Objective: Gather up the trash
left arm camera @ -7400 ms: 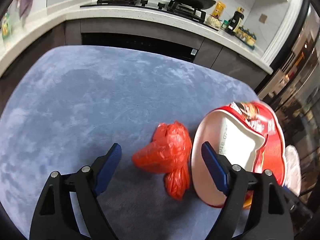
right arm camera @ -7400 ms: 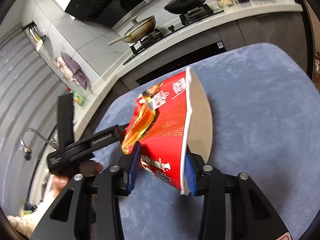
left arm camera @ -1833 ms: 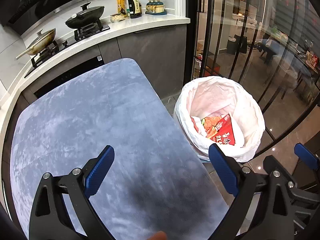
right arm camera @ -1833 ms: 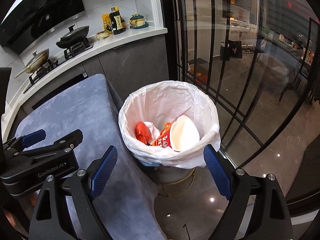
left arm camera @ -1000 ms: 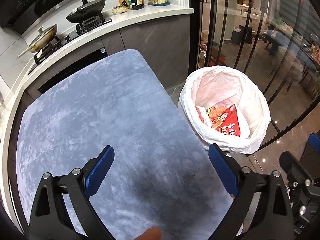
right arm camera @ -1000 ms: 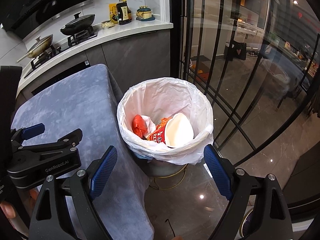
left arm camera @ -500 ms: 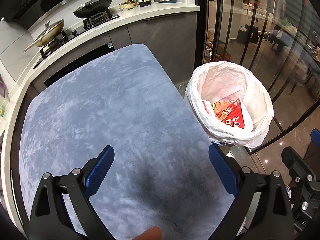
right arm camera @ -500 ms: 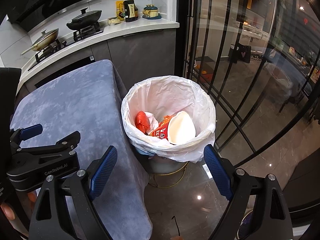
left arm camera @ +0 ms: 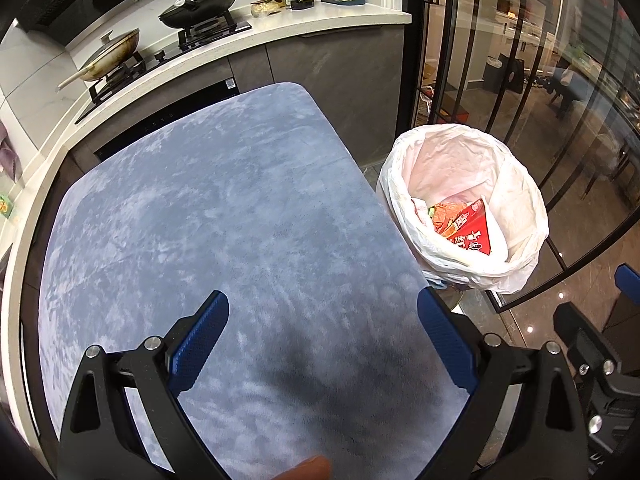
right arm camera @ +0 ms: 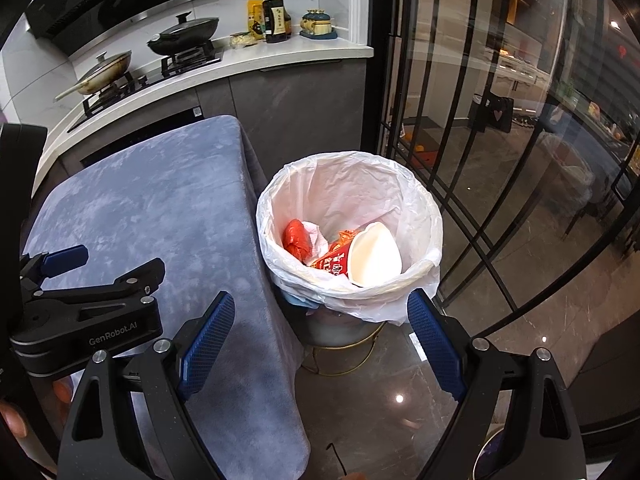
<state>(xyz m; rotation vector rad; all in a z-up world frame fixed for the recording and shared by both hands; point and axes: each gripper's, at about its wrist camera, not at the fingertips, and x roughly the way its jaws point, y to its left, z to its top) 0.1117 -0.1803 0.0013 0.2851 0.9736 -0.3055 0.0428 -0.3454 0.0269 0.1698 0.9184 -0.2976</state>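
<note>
The left tongs (left arm camera: 322, 336) were held released, their blue pads spread wide with nothing between them, above the near part of the blue-grey cloth-covered surface (left arm camera: 224, 216). The right tongs (right arm camera: 320, 338) were likewise released and gripped nothing; they were held over the dark floor just in front of the trash bin (right arm camera: 416, 200).

The bin, lined with a white plastic bag (right arm camera: 344, 188), stood on the floor just beside the surface's edge, between the surface and the black-framed glass partition (right arm camera: 500, 120). Inside the bin, the trash was seen: a red noodle cup (right arm camera: 372, 258) lay tilted on its side with its white inside facing up, a crumpled red plastic bag (right arm camera: 296, 238) lay against the bin wall nearest the surface, and white crumpled paper (right arm camera: 318, 236) sat between the two. From the left wrist view only the red printed side of the cup (left arm camera: 472, 232) and some orange wrapping could be made out in the bin (left arm camera: 516, 184).

Beyond the bin, on the far kitchen counter (right arm camera: 280, 50), a black lidded pan (right arm camera: 184, 32) and a lighter pan (right arm camera: 106, 66) rested on a gas stove, and a dark sauce bottle (right arm camera: 276, 16) stood near the counter's corner closest to the partition.
</note>
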